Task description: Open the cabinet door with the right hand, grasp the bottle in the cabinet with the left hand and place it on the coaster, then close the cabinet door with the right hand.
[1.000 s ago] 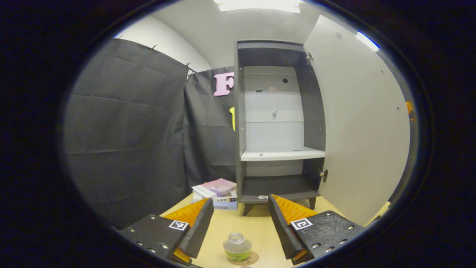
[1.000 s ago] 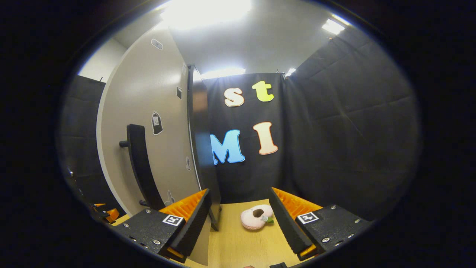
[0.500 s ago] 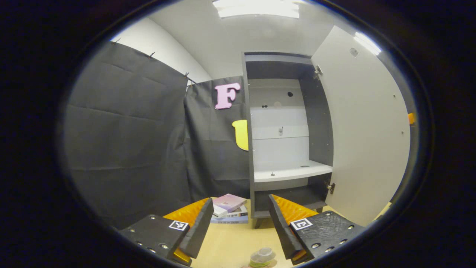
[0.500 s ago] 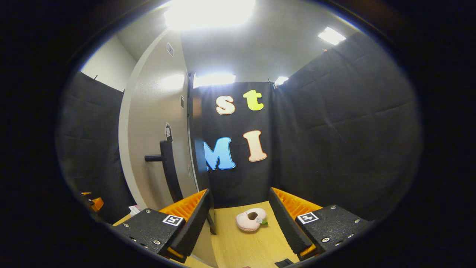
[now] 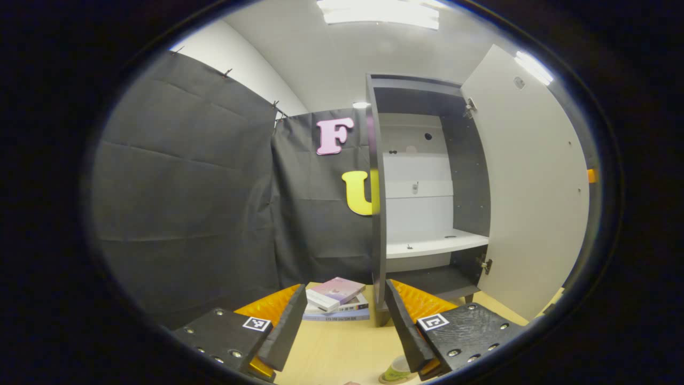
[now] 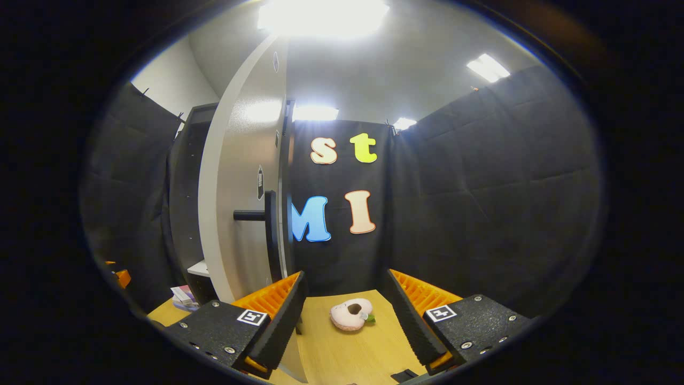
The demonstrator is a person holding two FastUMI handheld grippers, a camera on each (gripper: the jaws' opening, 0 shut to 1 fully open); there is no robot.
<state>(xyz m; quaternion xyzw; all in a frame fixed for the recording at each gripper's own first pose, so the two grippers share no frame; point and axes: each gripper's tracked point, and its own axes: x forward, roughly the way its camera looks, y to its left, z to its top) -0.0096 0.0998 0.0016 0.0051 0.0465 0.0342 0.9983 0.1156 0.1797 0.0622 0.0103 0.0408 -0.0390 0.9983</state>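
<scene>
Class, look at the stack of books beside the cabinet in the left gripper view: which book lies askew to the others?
The top book with the pink and purple cover: it lies turned at an angle, while the books below it sit squarely stacked on the wooden table.

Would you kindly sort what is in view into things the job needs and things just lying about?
Job: cabinet, cabinet door, door handle, bottle, coaster.
Lying about: stack of books, pink plush toy.

The cabinet door [image 6: 240,176] was seen open, its handle [image 6: 270,235] left of the spread, empty right gripper [image 6: 344,321].
</scene>
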